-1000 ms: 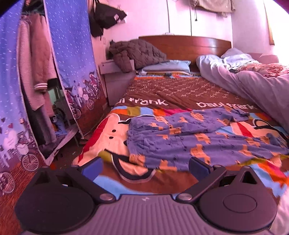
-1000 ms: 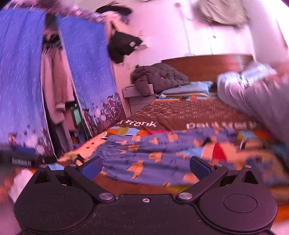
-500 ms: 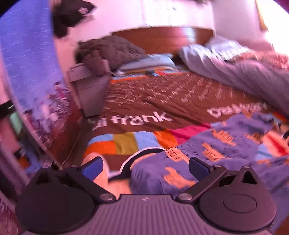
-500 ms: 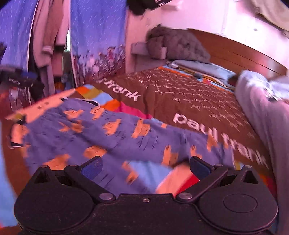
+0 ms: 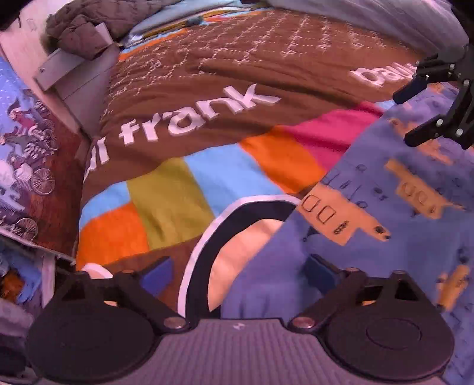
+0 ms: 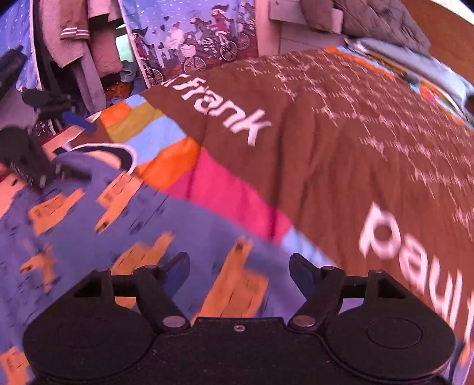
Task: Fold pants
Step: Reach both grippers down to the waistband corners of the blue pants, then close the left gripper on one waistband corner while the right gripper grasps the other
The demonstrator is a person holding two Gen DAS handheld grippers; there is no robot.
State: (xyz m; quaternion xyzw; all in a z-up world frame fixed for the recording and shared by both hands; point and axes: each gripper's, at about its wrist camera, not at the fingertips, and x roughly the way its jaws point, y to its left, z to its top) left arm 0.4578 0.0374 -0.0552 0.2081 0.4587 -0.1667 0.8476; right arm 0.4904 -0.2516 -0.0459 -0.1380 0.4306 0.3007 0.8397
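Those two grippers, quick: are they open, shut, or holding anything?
Left gripper: open, jaws over the edge of the pants, nothing held.
Right gripper: open, jaws just been closing over the pants, not gripping yet.

White "frank" – apparently "paul frank" – printed on the brown bedspread

We count one pair of pants, purple with orange print, on one bed. Two tools: left tool, right tool. One brown quilted jacket, one bedside cabinet, two blue bicycle-print curtains.
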